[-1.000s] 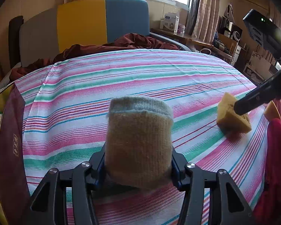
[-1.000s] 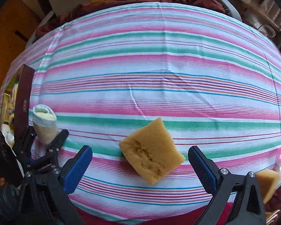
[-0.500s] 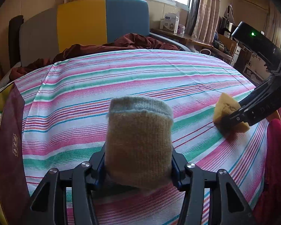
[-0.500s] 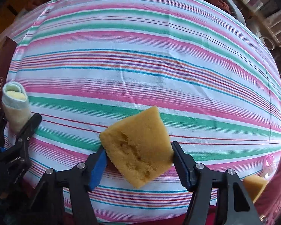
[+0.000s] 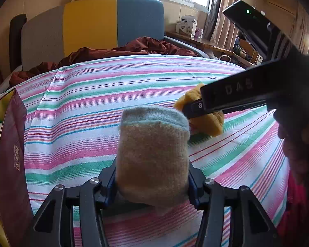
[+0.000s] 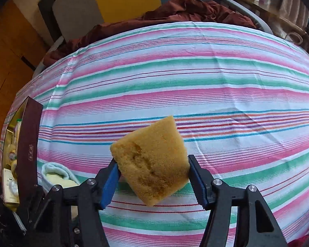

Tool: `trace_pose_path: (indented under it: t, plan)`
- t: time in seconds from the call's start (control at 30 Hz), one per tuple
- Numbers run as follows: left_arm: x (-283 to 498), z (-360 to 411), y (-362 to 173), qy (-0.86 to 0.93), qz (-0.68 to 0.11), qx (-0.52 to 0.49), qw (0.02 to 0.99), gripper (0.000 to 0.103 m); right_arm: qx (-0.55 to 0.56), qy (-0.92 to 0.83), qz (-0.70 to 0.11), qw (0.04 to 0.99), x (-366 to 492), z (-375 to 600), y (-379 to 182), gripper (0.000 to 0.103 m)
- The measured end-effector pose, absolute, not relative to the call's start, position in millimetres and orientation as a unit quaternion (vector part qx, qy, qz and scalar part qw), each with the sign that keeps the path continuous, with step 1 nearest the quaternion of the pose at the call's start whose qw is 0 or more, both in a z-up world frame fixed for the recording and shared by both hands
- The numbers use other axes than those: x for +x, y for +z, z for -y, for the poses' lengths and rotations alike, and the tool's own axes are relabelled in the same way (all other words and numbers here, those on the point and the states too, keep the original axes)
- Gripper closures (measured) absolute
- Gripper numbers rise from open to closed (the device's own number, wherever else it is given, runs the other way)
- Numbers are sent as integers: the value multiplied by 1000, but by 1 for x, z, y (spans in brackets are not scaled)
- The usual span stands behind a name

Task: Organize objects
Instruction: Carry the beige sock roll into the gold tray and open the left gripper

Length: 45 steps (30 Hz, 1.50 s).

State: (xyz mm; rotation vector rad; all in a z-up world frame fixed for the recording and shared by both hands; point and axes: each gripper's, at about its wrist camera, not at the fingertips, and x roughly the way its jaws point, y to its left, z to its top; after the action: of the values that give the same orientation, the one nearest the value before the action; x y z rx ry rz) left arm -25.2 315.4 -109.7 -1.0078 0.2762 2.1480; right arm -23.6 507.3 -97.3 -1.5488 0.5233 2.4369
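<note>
Bed (image 6: 195, 78) under a pink/green/white striped sheet fills both views. Headboard panels at the far end in grey, yellow and blue (image 5: 113, 20), with a dark red blanket (image 5: 146, 45) bunched against them.

Dark maroon box (image 5: 12, 154) stands on the bed's left edge, open, packets inside, one with printed lettering. Too blurred at the frame edge to identify the contents.

Right gripper (image 6: 154, 179): the jaws have just been closing and are now pinching the yellow sponge (image 6: 152, 164), blue pads pressed on its two sides. Sponge sits tilted, one corner pointing up, pitted face toward the camera. From the left wrist view the same sponge (image 5: 208, 121) shows behind the black finger (image 5: 232, 94) of the right gripper, near the middle of the bed, just right of the sock roll. Can't tell whether its underside touches the sheet.

Left gripper (image 5: 152, 187): jaws pinching a rolled tan sock (image 5: 152, 156) with a pale blue cuff, roll upright, cuff end on top. In the right wrist view the roll (image 6: 55, 175) is at lower left, just beside the maroon box, pale blue cuff facing the camera.

Right edge of the left wrist view: a dark-gloved hand (image 5: 298, 107) on the right gripper body, red fabric below it.
</note>
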Motion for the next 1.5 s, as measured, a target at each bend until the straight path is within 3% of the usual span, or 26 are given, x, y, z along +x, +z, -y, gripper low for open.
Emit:
trace_pose_path:
  t: [0.3, 0.53, 0.73, 1.07, 1.2, 1.5]
  plan:
    - [0, -279, -56, 838, -87, -368, 393, 49, -545, 822, -129, 104, -33, -496, -103, 40]
    - [-20, -190, -2, 872, -25, -357, 334, 49, -551, 821, -103, 106, -37, -488, -106, 40]
    - [-55, -118, -31, 859, 27, -433, 273, 49, -552, 821, -95, 108, -41, -483, -107, 40]
    - [-64, -122, -83, 827, -43, -508, 239, 46, -552, 822, -91, 109, -38, -482, -109, 40]
    - [-56, -114, -81, 833, -32, -500, 235, 38, -552, 821, -91, 109, -39, -483, -108, 40]
    - [-38, -86, -48, 867, -28, -450, 211, 38, -550, 823, -89, 114, -41, -484, -105, 43]
